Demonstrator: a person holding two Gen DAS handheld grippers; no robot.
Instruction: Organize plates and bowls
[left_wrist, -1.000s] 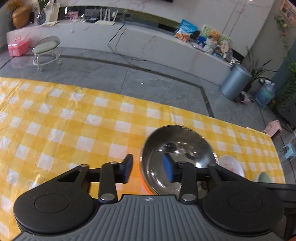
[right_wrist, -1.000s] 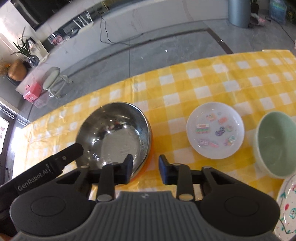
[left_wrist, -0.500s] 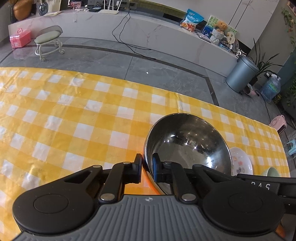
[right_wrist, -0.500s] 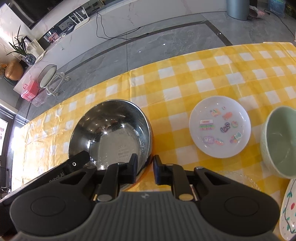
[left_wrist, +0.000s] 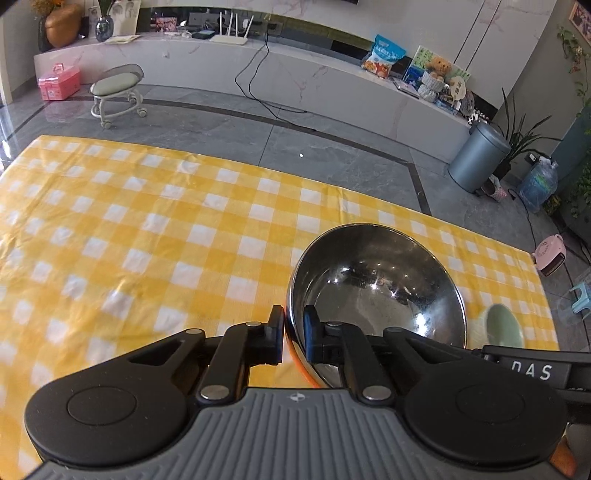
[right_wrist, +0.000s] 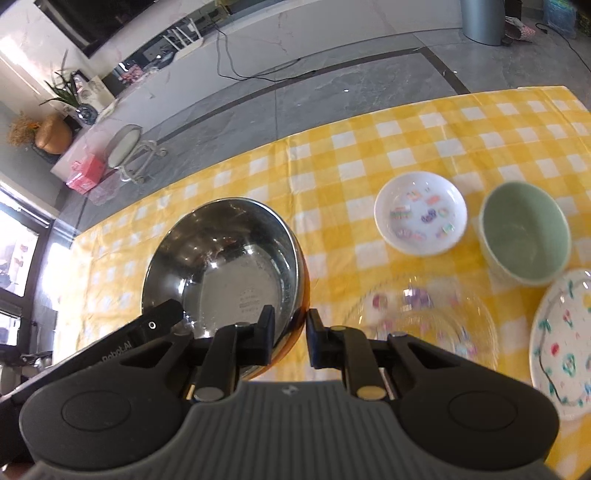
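Observation:
A large steel bowl (left_wrist: 376, 288) with an orange outside is lifted and tilted over the yellow checked table (left_wrist: 147, 236). My left gripper (left_wrist: 293, 334) is shut on its near-left rim. My right gripper (right_wrist: 290, 334) is shut on its right rim, where the bowl (right_wrist: 225, 262) shows again. To the right stand a small white patterned plate (right_wrist: 421, 218), a green bowl (right_wrist: 524, 236), a clear glass bowl (right_wrist: 424, 325) and a floral plate (right_wrist: 565, 343). The green bowl (left_wrist: 504, 326) also shows in the left wrist view.
The table's far edge drops to a grey tiled floor (left_wrist: 295, 147). A stool (left_wrist: 118, 92), a pink box (left_wrist: 59, 81) and a grey bin (left_wrist: 478, 158) stand beyond.
Both grippers closed on the steel bowl's rim, left and right. The bowl has since risen and tilted, and the glass bowl has come into the right wrist view.

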